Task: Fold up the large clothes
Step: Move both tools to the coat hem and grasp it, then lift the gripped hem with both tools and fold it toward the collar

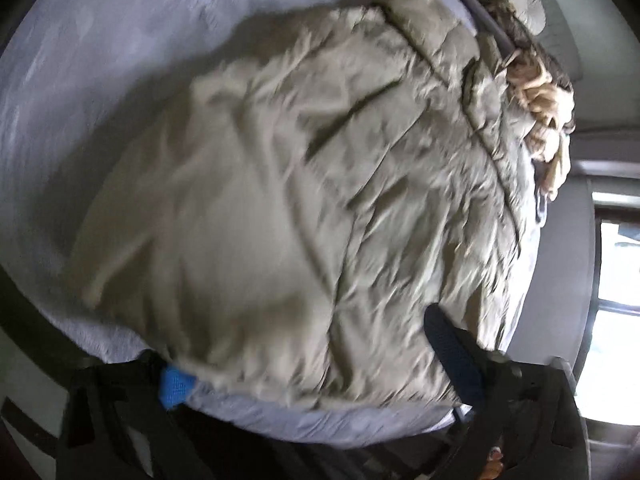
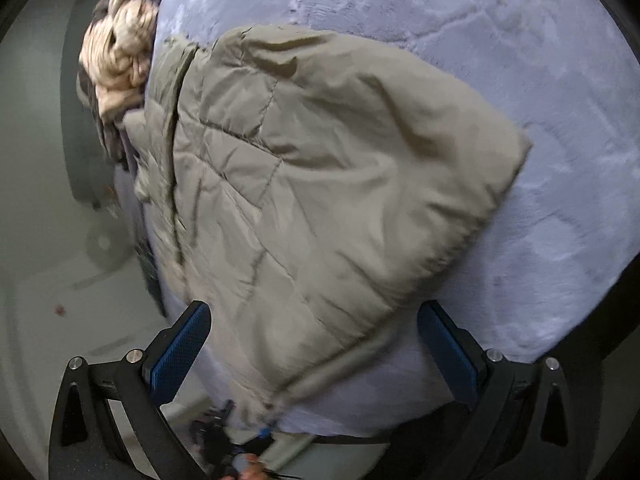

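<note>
A large beige quilted jacket (image 1: 304,184) lies spread on a lavender plush bed cover (image 1: 100,40). In the left wrist view my left gripper (image 1: 308,360) hovers at the jacket's near edge with its jaws wide apart; the left blue pad (image 1: 176,386) is partly hidden under the hem. In the right wrist view the jacket (image 2: 320,184) lies folded over, one corner pointing right. My right gripper (image 2: 316,344) is open and straddles the jacket's near corner, its blue pads (image 2: 180,352) apart from the fabric. The other gripper (image 2: 228,436) shows blurred at the jacket's lowest corner.
A pile of cream and dark clothes (image 1: 536,92) sits at the bed's far edge, also in the right wrist view (image 2: 120,48). A window (image 1: 616,320) is to the right. Pale floor (image 2: 48,280) lies left of the bed cover (image 2: 520,60).
</note>
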`<control>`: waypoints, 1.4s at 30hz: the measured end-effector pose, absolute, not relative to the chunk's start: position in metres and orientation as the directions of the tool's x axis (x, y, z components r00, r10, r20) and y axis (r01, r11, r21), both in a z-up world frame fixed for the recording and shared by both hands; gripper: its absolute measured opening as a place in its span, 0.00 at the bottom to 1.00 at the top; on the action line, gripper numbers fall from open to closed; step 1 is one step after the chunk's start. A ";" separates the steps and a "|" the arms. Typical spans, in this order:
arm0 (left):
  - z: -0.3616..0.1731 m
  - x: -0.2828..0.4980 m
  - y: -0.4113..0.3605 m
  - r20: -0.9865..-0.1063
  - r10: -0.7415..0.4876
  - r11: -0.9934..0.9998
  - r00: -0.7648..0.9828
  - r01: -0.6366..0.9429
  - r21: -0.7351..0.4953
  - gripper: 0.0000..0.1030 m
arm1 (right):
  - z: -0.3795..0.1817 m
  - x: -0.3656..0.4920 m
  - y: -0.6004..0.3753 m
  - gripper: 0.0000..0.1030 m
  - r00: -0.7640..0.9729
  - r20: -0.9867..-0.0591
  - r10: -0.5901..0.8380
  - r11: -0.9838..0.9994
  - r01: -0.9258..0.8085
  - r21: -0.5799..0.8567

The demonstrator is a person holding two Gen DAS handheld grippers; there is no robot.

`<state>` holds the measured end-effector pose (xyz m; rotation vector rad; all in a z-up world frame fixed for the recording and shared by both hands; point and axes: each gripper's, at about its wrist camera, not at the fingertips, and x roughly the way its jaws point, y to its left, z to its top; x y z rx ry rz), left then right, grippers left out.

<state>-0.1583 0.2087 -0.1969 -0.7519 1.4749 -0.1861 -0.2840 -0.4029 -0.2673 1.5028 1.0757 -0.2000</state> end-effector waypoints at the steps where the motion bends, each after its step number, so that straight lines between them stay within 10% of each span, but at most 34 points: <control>1: -0.196 -0.153 0.208 -0.829 -0.547 0.772 0.119 -0.311 -0.554 0.50 | -0.269 -0.284 -0.403 0.99 0.576 -0.651 0.495 0.103 0.704 0.702; 3: -0.196 -0.146 0.207 -0.836 -0.539 0.791 0.099 -0.283 -0.543 0.20 | -0.273 -0.285 -0.403 0.94 0.607 -0.627 0.487 0.044 0.700 0.713; 9: -0.167 -0.138 0.204 -0.839 -0.523 0.829 0.150 -0.141 -0.542 0.20 | -0.278 -0.288 -0.401 0.17 0.582 -0.657 0.479 0.028 0.738 0.674; 42: -0.006 0.037 0.150 -0.740 -0.394 0.891 0.545 0.029 -0.453 0.20 | -0.062 -0.053 -0.421 0.06 0.633 -0.689 0.354 0.714 0.292 0.636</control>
